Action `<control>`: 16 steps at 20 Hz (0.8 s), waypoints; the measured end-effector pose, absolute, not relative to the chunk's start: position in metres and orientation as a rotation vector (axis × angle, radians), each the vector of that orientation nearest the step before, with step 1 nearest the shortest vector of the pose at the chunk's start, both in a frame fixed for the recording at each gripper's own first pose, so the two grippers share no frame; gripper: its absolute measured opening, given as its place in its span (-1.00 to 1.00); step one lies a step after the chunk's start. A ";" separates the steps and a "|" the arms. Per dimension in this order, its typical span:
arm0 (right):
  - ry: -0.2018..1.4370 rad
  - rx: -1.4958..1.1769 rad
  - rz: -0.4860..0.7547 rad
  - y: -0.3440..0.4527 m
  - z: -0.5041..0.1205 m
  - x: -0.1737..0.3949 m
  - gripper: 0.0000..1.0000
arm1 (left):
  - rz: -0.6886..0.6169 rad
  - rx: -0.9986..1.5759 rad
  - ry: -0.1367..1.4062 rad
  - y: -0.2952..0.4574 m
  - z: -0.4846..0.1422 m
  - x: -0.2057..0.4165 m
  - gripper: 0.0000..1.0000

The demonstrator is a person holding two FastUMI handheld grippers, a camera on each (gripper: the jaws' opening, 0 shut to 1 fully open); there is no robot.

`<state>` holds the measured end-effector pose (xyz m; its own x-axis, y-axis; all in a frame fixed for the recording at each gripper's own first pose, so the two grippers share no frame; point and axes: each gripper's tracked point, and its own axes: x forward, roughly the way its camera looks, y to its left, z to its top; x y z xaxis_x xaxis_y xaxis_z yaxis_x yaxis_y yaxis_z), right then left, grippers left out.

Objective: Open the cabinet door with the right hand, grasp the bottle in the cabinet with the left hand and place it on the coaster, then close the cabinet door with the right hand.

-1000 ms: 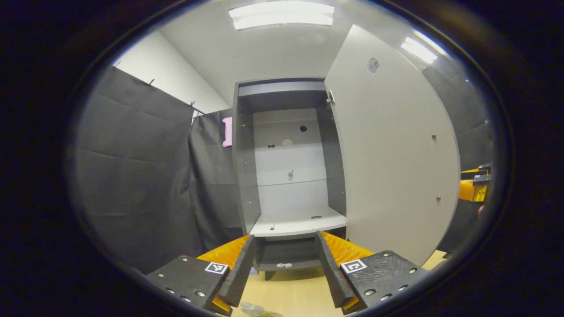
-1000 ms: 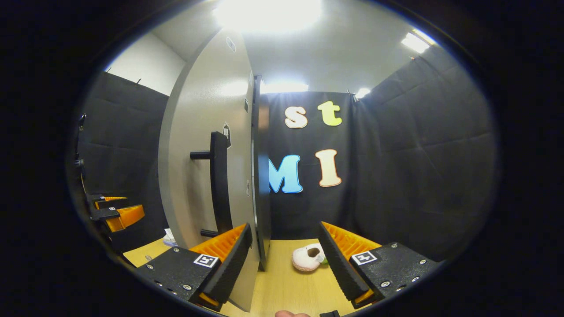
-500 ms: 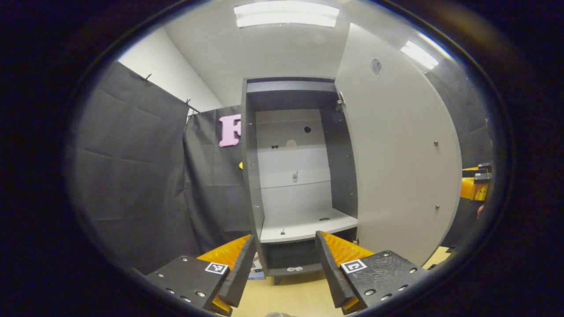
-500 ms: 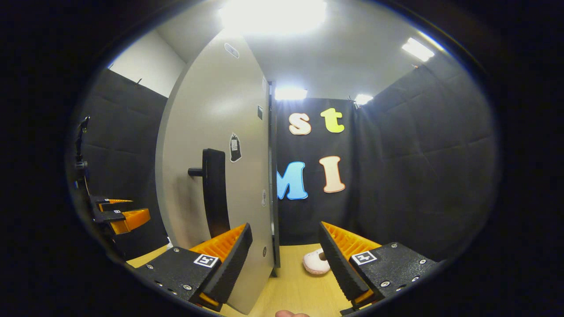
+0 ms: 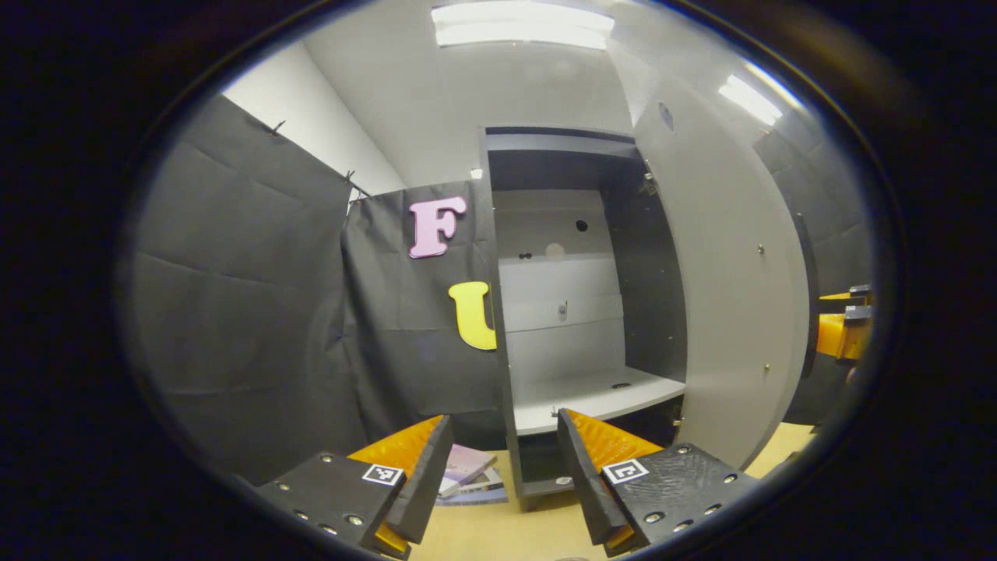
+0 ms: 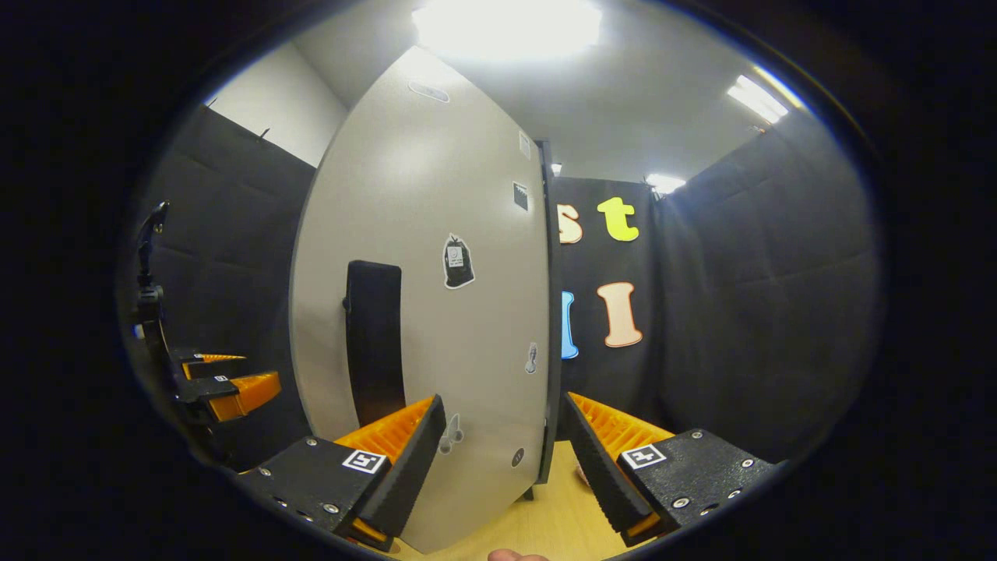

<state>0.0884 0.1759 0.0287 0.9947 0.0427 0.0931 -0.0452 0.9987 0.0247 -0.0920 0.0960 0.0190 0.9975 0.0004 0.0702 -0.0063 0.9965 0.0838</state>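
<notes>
cabinet door (image 6: 436,257) ajar, left tool (image 5: 498,467) spread wide, holding nothing, right tool (image 6: 502,460) likewise

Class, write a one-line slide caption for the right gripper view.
Open right gripper faces the half-open cabinet door and its handle.

A few flat books with pale purple and grey covers (image 5: 466,472) lie stacked on the light wooden tabletop (image 5: 498,534), low against the black quilted cloth wall (image 5: 241,312) of the booth. Above the cloth, a plain white wall (image 5: 311,117) meets a white ceiling, where a long rectangular ceiling light panel (image 5: 522,23) glows; a second, narrower strip light (image 5: 749,100) shines off to one side. In the right gripper view the same pale wood surface (image 6: 561,522) runs along the bottom, the dark padded cloth (image 6: 763,312) stands behind it, and a bright ceiling lamp (image 6: 506,23) flares overhead, with a smaller lamp (image 6: 759,93) nearby.
</notes>
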 end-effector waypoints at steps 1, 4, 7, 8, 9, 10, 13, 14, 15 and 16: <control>-0.087 0.028 0.044 0.187 0.027 0.095 0.87 | -0.002 0.088 -0.063 0.104 0.015 -0.088 0.63; -0.071 0.038 0.044 0.214 0.022 0.106 0.89 | -0.001 0.099 -0.064 0.130 0.014 -0.076 0.53; -0.063 0.034 0.035 0.231 0.022 0.110 0.90 | -0.019 0.102 -0.080 0.140 0.017 -0.068 0.63; -0.058 0.029 0.033 0.232 0.019 0.110 0.90 | -0.018 0.109 -0.084 0.141 0.020 -0.067 0.54; -0.057 0.020 0.031 0.231 0.020 0.111 0.90 | -0.024 0.109 -0.080 0.137 0.018 -0.065 0.63; -0.057 0.010 0.027 0.230 0.020 0.112 0.90 | -0.031 0.105 -0.075 0.133 0.017 -0.066 0.63; -0.044 -0.025 0.024 0.231 0.019 0.113 0.90 | -0.055 0.090 -0.062 0.118 0.015 -0.063 0.63; -0.035 -0.049 0.010 0.228 0.018 0.114 0.90 | -0.073 0.091 -0.053 0.109 0.014 -0.062 0.54; -0.035 -0.063 0.010 0.230 0.018 0.115 0.89 | -0.074 0.100 -0.054 0.102 0.013 -0.065 0.54; -0.034 -0.064 0.023 0.234 0.017 0.117 0.89 | -0.076 0.099 -0.048 0.097 0.013 -0.066 0.63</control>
<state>0.1167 0.2338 0.0173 0.9992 0.0236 0.0333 -0.0215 0.9977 -0.0639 -0.0662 0.0970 0.0133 0.9960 -0.0780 0.0441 0.0732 0.9922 0.1010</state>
